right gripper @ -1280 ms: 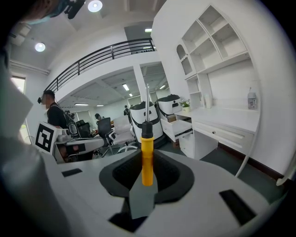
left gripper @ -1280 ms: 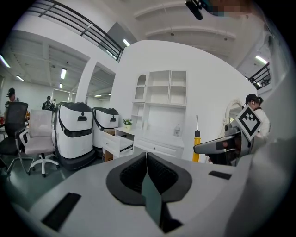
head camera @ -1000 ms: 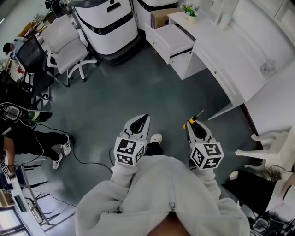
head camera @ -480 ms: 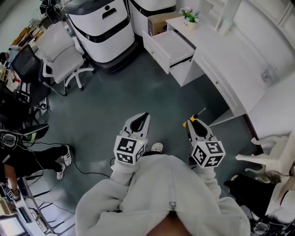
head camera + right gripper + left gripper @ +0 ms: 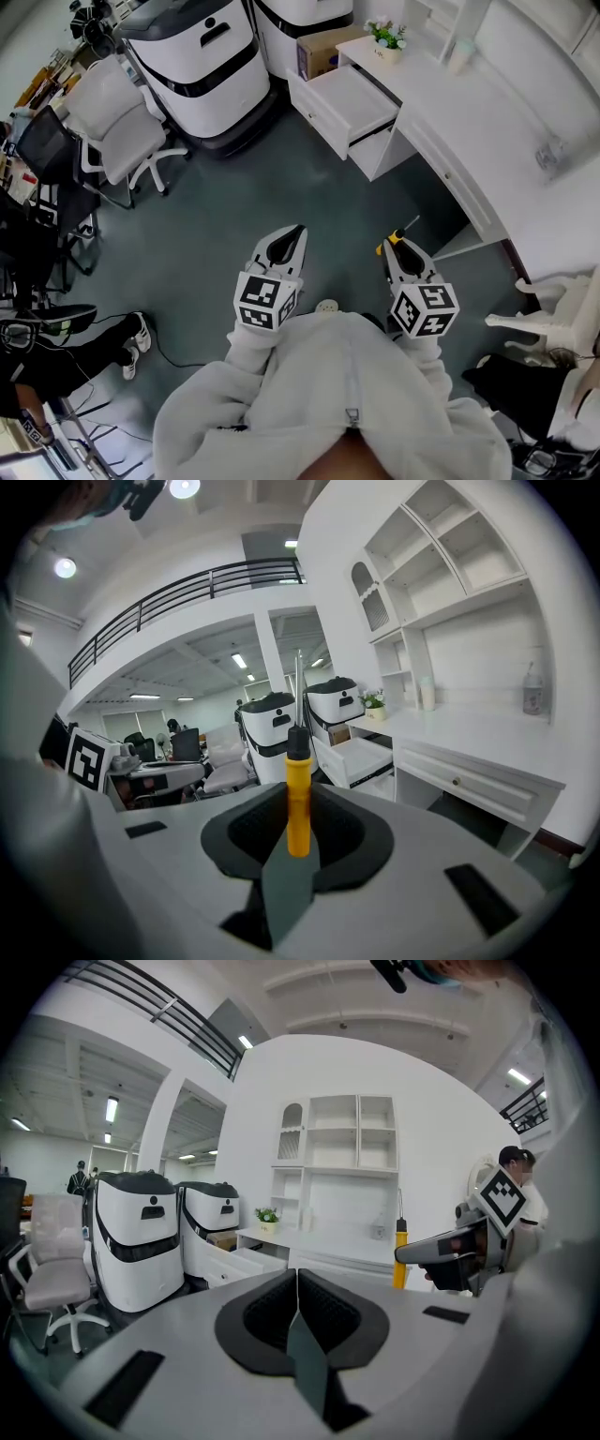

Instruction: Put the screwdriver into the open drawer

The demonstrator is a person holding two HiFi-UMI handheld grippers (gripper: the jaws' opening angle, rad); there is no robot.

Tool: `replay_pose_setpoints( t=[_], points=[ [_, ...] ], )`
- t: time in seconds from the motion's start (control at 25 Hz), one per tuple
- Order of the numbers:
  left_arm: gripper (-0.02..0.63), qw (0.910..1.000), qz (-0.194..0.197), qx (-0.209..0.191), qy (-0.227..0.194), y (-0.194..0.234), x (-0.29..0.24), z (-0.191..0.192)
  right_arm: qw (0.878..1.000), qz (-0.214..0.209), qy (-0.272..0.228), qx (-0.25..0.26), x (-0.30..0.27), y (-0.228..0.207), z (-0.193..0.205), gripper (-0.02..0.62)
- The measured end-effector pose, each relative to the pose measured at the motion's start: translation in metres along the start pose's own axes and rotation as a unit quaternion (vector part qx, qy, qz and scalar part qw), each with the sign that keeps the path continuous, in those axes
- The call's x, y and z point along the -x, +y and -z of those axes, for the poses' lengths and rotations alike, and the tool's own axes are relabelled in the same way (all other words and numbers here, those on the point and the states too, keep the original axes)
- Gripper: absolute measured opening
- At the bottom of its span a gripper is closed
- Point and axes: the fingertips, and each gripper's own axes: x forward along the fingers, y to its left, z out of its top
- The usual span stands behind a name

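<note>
A: Which step is this?

B: I'd call it the carry. The right tongs (image 5: 398,255) are clenched on the yellow handle of the screwdriver (image 5: 297,808), and its metal shaft sticks out past their tips towards the far side of the room.

A: And the other pair?

B: The left tongs (image 5: 297,1279) are closed with nothing between them. They hover over the floor (image 5: 234,187) just left of the right pair.

A: Where's the drawer?

B: The drawer (image 5: 349,98) is pulled out from the left end of the white worktop (image 5: 469,103), far ahead and well apart from both tongs. It looks bare inside, though I can't see all of it.

A: So what does the next move call for?

B: My guess is covering the open floor first. Then the right tongs go above the open drawer, come down until the screwdriver is low over the drawer bottom, turn it level so it fits lengthwise, and let go. The left tongs seem to have no part in it.
</note>
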Motion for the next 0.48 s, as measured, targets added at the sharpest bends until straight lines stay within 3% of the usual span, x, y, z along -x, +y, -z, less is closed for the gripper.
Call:
replay_pose_setpoints(
  t=[0.48],
  points=[
    [0.020, 0.9995, -0.014, 0.020, 0.021, 0.013, 0.000, 0.017, 0.999, -0.007, 0.033, 0.006, -0.022, -0.001, 0.007, 0.087]
  ],
)
